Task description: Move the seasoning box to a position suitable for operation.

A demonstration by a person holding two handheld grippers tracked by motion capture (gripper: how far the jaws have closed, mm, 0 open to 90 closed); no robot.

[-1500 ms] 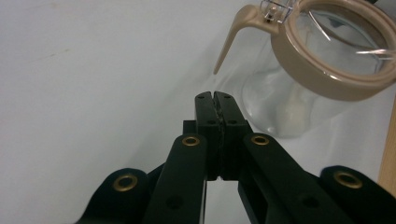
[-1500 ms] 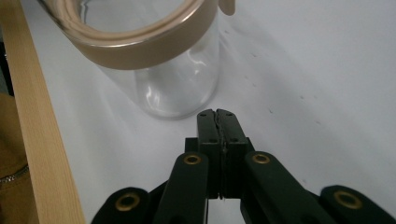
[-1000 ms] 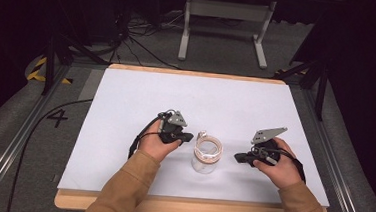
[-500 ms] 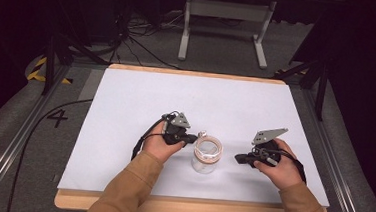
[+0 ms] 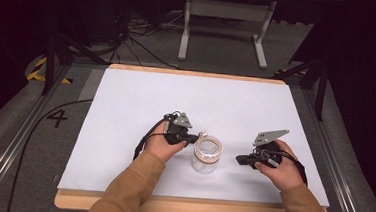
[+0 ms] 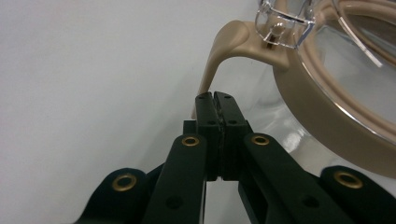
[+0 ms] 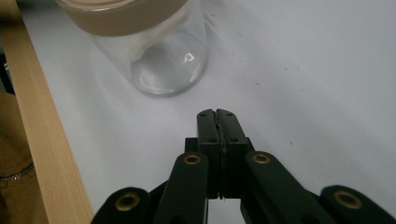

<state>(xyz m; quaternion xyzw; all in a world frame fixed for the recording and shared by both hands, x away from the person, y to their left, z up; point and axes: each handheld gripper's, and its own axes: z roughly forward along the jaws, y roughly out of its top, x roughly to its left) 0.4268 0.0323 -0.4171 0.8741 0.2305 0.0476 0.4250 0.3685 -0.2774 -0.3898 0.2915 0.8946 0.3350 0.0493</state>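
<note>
Broadly, the white tabletop [image 5: 125, 111] fills the middle of the high view, with a wooden edge along its near side and grey floor with cables beyond it. A clear glass jar [image 5: 206, 156] stands upright near the middle of the near half, its long axis vertical and its mouth facing up, ringed by a tan collar [image 6: 327, 116]. A tan tab [image 6: 219, 51] curves out and down from that collar on the jar's left-far side, beside a clear wire-like clasp [image 6: 280, 21].

The person's two hands come in from the near edge in tan sleeves. The left hand-held gripper [image 5: 193, 138] lies just left of the jar, pointing right at its rim; in the left gripper view its jaws are pressed together with nothing between them, the tips just beside the hanging tab — whether they touch it I cannot tell. The right hand-held gripper [image 5: 240, 160] sits to the right of the jar, apart from it, pointing left; in the right gripper view its jaws are likewise closed on nothing, and the jar's base shows a little way ahead, over bare white surface.

Compared with a second ago, the left hand-held gripper has slid rightward — closer to the jar's rim — while the right one and the jar have hardly moved.
</note>
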